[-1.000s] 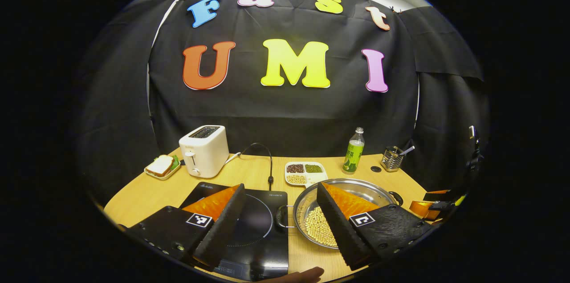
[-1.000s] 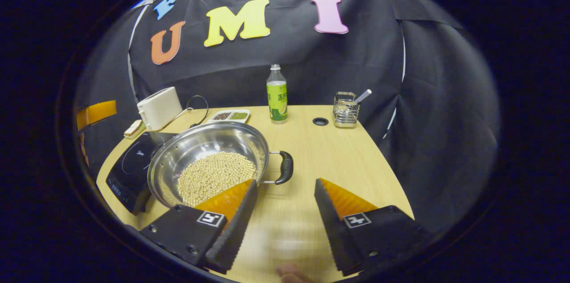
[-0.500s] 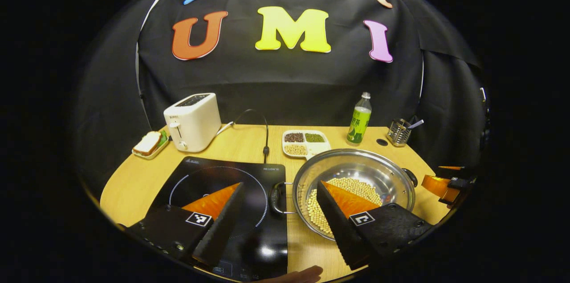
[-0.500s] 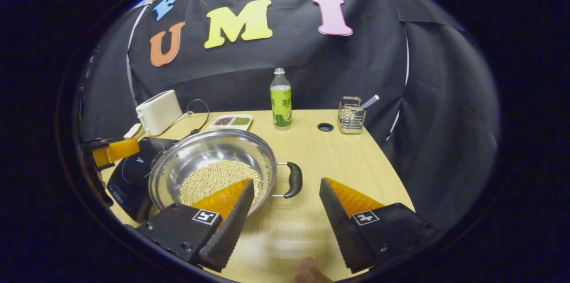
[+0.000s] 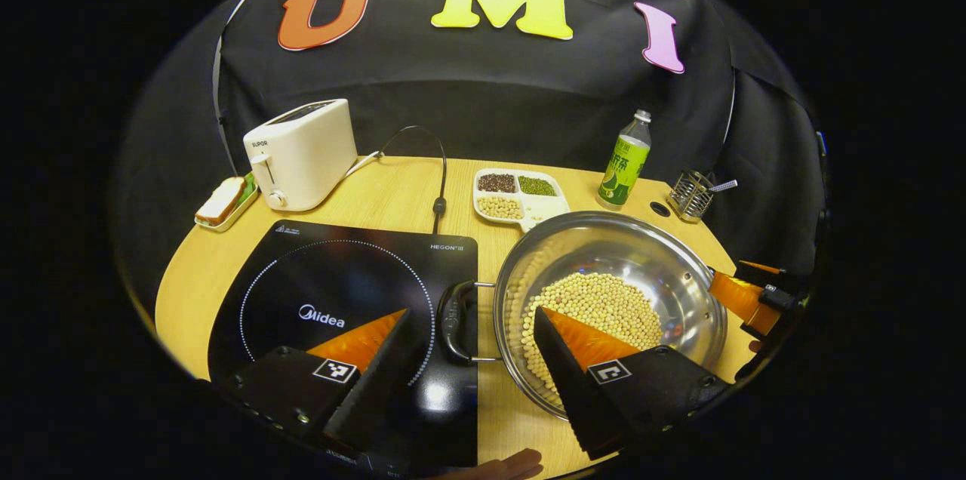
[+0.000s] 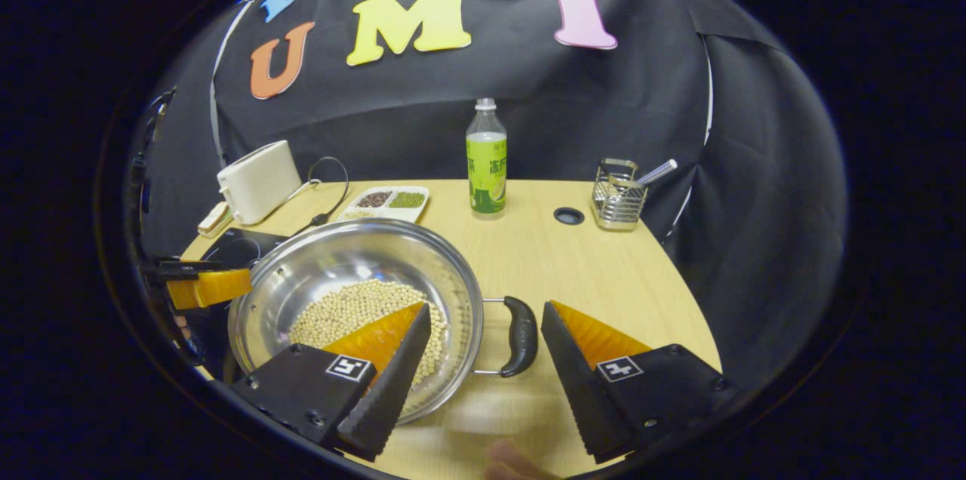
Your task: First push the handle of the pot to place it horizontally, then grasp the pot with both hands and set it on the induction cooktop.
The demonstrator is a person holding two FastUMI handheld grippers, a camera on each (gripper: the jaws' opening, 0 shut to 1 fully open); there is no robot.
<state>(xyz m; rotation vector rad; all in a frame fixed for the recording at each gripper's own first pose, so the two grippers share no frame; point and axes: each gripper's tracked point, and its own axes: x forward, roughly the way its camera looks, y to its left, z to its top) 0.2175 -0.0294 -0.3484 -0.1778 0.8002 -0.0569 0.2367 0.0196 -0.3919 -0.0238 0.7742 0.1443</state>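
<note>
Clutter along the far side of the bench (image 5: 392, 197): white toaster (image 5: 300, 154) at the left with a sandwich dish (image 5: 223, 201) beside it, a black cord (image 5: 430, 163) looping toward the cooktop, a divided tray of beans (image 5: 517, 193), a green bottle (image 5: 625, 161) and a wire cutlery holder (image 5: 690, 195) at the right. None of these stands between the pot and the cooktop.

Pot (image 5: 611, 276), steel, part filled with soybeans (image 5: 596, 306), sits on the bench just right of the induction cooktop (image 5: 339, 299), not on it. Its left black handle (image 5: 450, 312) overlaps the cooktop's right edge; its right black handle (image 6: 521, 325) lies over bare bench.

Left hand-held gripper (image 5: 468, 348): released, jaws wide apart and holding nothing. One finger hangs over the cooktop glass, the other over the pot's near rim, with the left handle in the gap between them, untouched as far as can be told.

Right hand-held gripper (image 6: 483, 344): likewise released, empty. Its left finger hangs over the pot's rim and beans, its right finger over bare bench, the right handle between them. Contact cannot be told. In the left gripper view its orange finger (image 5: 743, 295) shows just beyond the pot's right edge.
</note>
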